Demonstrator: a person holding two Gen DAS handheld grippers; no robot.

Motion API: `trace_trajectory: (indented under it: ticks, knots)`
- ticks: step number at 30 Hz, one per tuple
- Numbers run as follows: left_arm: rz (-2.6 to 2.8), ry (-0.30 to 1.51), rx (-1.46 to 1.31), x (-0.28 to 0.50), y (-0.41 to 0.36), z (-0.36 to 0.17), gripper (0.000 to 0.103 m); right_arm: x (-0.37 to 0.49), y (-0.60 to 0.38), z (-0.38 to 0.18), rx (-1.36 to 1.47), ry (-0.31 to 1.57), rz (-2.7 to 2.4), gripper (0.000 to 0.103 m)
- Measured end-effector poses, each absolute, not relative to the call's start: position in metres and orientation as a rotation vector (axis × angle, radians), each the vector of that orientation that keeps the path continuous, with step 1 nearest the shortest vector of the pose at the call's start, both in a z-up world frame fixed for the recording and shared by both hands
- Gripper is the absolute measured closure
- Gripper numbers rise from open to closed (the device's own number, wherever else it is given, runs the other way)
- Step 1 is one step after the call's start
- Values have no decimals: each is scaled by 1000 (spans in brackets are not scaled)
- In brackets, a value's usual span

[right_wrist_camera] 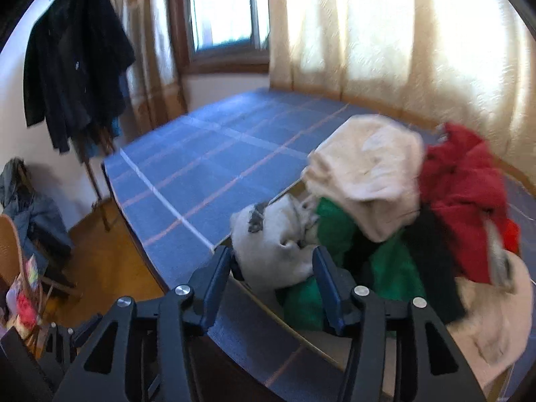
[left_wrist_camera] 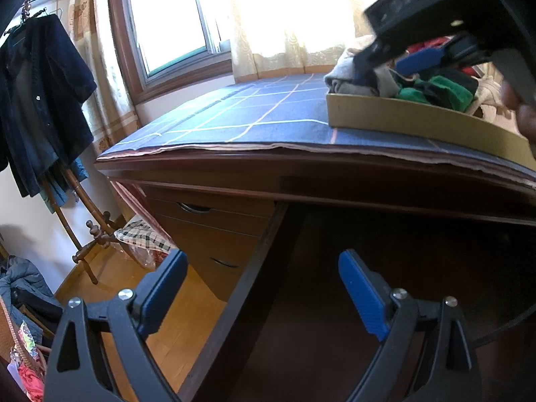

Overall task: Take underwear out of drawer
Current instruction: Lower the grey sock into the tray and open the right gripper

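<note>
Bench (left_wrist_camera: 234, 117): dark wood, blue checked cloth over its top, closed side drawers below at the left.

Drawer (left_wrist_camera: 418, 124): shallow tan tray, lifted out and resting on the bench top at its right end, heaped above the rim.

Underwear (right_wrist_camera: 368, 174): the heap itself. Cream, pale grey, green, black and red pieces, crumpled and overlapping. Judged light, soft and limp; likely to drape and to drag a neighbour along when lifted. Best taken by a raised fold on the top layer, such as the bulge of the pale grey garment (right_wrist_camera: 278, 244).

Right gripper (right_wrist_camera: 273, 279): over the near rim of the drawer, fingers apart to either side of the pale grey garment, not pressing on it.

Left gripper (left_wrist_camera: 263, 293): low before the bench's dark knee space, fingers wide apart, nothing between them.
</note>
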State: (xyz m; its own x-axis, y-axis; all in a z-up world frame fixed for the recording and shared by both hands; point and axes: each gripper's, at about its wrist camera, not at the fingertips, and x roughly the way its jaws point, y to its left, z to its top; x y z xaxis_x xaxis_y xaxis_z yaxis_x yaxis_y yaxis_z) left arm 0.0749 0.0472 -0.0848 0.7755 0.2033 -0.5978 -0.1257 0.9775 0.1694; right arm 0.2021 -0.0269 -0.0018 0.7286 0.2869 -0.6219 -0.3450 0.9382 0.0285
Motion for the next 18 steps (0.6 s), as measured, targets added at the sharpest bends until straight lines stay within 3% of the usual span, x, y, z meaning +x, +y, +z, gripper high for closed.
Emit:
trace_trajectory:
  ticks: [3, 6, 10, 18]
  knots:
    - [181, 658, 124, 75, 47, -85, 10, 191, -30, 8, -73, 569, 323, 50]
    - [185, 655, 123, 75, 48, -85, 10, 193, -25, 12, -59, 545, 331, 70]
    - [187, 656, 124, 76, 48, -85, 10, 206, -12, 3, -38, 598, 358, 83]
    - [183, 657, 120, 76, 48, -85, 10, 230, -12, -24, 58, 692, 314, 88]
